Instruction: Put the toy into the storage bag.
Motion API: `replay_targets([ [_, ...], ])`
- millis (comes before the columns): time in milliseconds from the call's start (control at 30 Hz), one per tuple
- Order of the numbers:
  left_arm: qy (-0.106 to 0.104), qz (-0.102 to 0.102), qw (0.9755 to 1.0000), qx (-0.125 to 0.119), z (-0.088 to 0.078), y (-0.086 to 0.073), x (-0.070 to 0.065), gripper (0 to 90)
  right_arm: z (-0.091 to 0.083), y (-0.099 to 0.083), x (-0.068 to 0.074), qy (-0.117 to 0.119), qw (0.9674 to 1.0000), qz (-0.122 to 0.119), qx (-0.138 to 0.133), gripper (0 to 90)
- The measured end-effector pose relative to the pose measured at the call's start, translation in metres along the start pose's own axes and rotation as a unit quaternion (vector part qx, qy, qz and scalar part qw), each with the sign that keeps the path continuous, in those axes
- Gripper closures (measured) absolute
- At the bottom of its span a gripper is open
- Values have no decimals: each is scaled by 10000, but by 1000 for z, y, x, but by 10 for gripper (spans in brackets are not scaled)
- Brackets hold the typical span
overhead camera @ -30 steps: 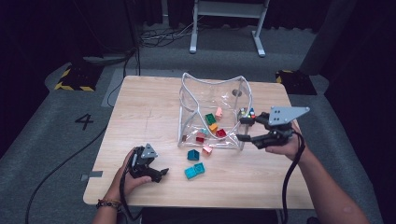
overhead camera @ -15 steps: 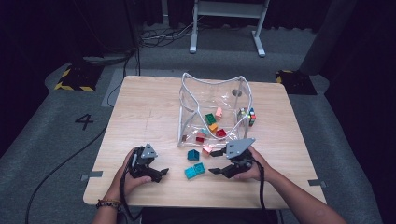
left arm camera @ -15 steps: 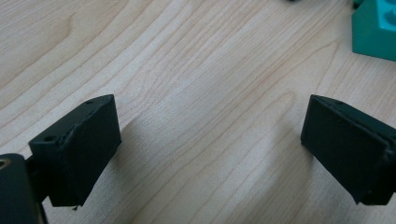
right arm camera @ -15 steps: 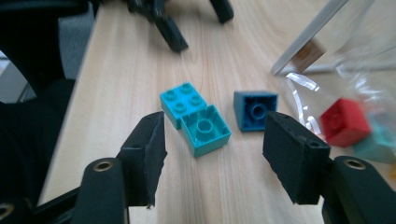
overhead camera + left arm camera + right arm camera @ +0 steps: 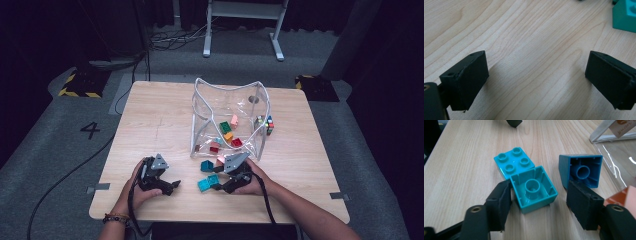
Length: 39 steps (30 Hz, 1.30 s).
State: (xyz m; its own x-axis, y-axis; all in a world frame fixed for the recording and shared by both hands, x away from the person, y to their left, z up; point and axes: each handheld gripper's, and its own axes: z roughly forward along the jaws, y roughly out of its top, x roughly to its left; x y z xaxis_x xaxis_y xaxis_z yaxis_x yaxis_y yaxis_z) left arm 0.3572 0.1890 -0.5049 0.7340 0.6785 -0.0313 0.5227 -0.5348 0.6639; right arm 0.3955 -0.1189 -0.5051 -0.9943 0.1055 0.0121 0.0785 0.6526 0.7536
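Bricks are the work here: three lie loose on the wooden table [image 5: 160,115], all just in front of the clear plastic container [image 5: 227,120]. Two are turquoise, one upturned brick [image 5: 534,188] with its hollow underside facing up and one studded brick [image 5: 514,163] touching its far corner, four studs up. The third, a darker blue brick [image 5: 581,170], lies tipped on its side just beside them, its hollow facing the right gripper's camera. All three are square, with no long axis to speak of.

Inside the container lie several more small bricks, green, orange, red and pink; a multicoloured cube [image 5: 265,124] sits against its right wall.

Two grippers are in play. The right gripper [image 5: 537,202] is low in front of the container, its jaws just opened wider and standing either side of the upturned brick without pressing it. The left gripper [image 5: 536,75], left of the bricks, has its jaws spread wide over bare wood.

Grey carpet surrounds the table, with a "4" marked on it.
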Motion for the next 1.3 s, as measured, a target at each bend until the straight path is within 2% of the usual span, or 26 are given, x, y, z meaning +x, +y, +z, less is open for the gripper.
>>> replay_targets([
  [67,-15,-16,10000,10,0,0,0,50,0,1,-2,-24,10000,-24,9,370],
  [100,0,-3,10000,-2,0,0,0,50,0,1,-3,49,10000,31,-54,381],
  [233,2,-2,10000,0,0,0,0,50,0,1,-4,98,9999,-93,3,517],
  [267,-1,-3,10000,-1,0,0,0,50,0,1,-2,121,9999,19,-15,534],
  [333,1,-2,10000,1,0,0,0,50,-2,0,-3,130,9999,-48,-35,580],
  [500,3,0,10000,0,0,0,0,50,-12,-5,-4,62,10000,50,-39,593],
  [533,3,-1,10000,0,0,0,0,50,-17,-6,-4,77,9999,87,-35,593],
  [567,1,-2,10000,-1,0,0,0,50,-22,-6,-6,74,9999,3,-103,593],
  [633,0,-2,10000,-1,0,0,0,50,-35,-6,-4,2,9997,143,-179,594],
  [700,0,-2,10000,0,0,0,0,50,-49,-8,-4,-38,9996,140,-244,594],
  [733,0,-4,10000,0,0,0,0,50,-57,-9,-3,-77,9996,99,-263,593],
  [767,3,5,10000,0,0,0,0,50,-63,-11,-5,-145,9991,-59,-386,594],
  [833,2,2,10000,1,0,0,0,50,-80,-17,-3,-272,9988,55,-394,594],
  [900,1,-2,10000,0,0,0,0,50,-96,-23,-2,-385,9979,186,-478,593],
  [1000,0,-2,10000,0,0,0,0,50,-119,-31,-4,-640,9961,211,-573,594],
  [1100,1,1,10000,0,0,0,0,50,-140,-38,-6,-787,9939,360,-678,594],
  [1300,1,0,10000,0,0,0,0,50,-172,-38,-9,-1157,9896,332,-788,593],
])
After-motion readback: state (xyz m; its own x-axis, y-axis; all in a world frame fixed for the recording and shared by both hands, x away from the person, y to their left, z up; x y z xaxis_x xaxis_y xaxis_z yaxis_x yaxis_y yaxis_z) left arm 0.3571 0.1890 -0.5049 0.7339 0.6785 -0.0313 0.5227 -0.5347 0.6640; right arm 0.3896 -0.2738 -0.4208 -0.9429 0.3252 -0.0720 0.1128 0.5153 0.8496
